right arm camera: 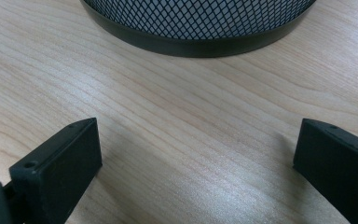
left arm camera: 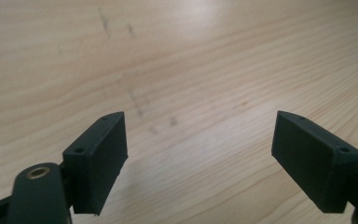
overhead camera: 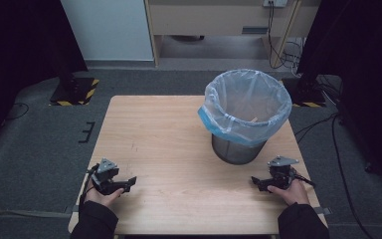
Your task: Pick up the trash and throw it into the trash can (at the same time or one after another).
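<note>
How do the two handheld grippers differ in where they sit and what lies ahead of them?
The left gripper rests near the table's near-left corner, facing bare wood; the right gripper sits near-right, just in front of the mesh bin. The left one is far from the bin, the right one close. Both are open and empty.

A bare wooden table [overhead camera: 169,144] stands on grey carpet [overhead camera: 35,149].

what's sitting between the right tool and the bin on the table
Nothing: in the right gripper view, bare wooden table runs from the open right tool to the mesh bin. The high view shows the same.
</note>
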Demonstrator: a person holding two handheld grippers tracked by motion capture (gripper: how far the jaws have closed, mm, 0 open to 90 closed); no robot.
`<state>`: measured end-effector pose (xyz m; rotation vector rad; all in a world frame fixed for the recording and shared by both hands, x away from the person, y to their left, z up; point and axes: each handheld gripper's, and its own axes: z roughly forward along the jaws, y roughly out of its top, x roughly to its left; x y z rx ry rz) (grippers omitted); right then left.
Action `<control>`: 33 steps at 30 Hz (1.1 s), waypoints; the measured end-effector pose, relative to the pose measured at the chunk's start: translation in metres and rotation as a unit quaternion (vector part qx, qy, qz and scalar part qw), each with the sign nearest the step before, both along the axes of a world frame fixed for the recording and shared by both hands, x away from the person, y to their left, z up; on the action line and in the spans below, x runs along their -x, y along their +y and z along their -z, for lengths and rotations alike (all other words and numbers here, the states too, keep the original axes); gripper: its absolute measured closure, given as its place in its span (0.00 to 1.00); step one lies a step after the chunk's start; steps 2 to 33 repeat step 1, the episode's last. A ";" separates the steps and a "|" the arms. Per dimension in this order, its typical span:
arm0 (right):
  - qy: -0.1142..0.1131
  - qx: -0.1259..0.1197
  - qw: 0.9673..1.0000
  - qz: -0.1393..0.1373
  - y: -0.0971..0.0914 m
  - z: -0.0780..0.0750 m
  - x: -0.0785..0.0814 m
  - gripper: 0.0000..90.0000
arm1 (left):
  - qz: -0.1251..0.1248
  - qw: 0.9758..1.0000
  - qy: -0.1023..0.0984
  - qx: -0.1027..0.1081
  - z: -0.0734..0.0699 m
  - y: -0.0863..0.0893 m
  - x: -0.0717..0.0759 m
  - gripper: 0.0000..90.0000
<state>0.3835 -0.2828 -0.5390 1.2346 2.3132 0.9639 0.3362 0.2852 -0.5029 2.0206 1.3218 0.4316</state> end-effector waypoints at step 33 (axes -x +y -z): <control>0.000 0.000 1.000 0.000 0.000 0.000 0.000 0.01 | 0.000 1.000 0.004 -0.007 0.001 0.001 -0.001 0.19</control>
